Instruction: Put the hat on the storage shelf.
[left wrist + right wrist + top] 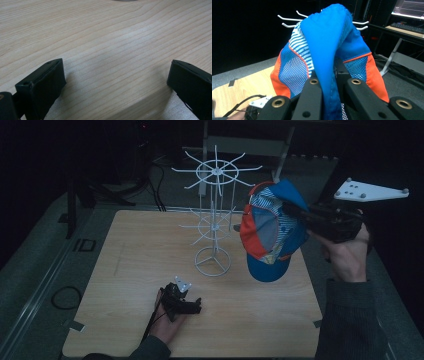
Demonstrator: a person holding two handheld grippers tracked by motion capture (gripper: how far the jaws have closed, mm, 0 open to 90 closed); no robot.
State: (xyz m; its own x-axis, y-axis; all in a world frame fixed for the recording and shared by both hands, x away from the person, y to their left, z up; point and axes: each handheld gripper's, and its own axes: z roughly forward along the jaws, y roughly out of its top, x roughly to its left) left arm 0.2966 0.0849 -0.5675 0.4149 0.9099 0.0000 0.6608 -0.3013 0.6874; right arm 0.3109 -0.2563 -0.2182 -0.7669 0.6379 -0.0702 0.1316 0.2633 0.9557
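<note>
Jaws of the right gripper (329,82) are pressed together on a fold of blue fabric — the cap (324,50) is pinched between them and held in the air. In the high view the cap (272,227) hangs from that gripper (300,215) above the far right part of the table (125,250), just beside the white wire rack (215,215), whose topmost arms show behind the cap in the right gripper view. The cap is bright blue with orange mesh side panels, a blue-and-white striped panel and thin orange piping; its peak hangs down towards the tabletop. No brand, label or writing can be read on it.

The left gripper (192,305) rests low on the near part of the wooden table, well apart from the cap, its jaws spread wide with nothing but bare wood grain between them. The rack stands on a ring base near the middle of the table, between the two grippers. Dark cables (155,185) lie on the floor beyond the far edge — the surroundings are dim.
</note>
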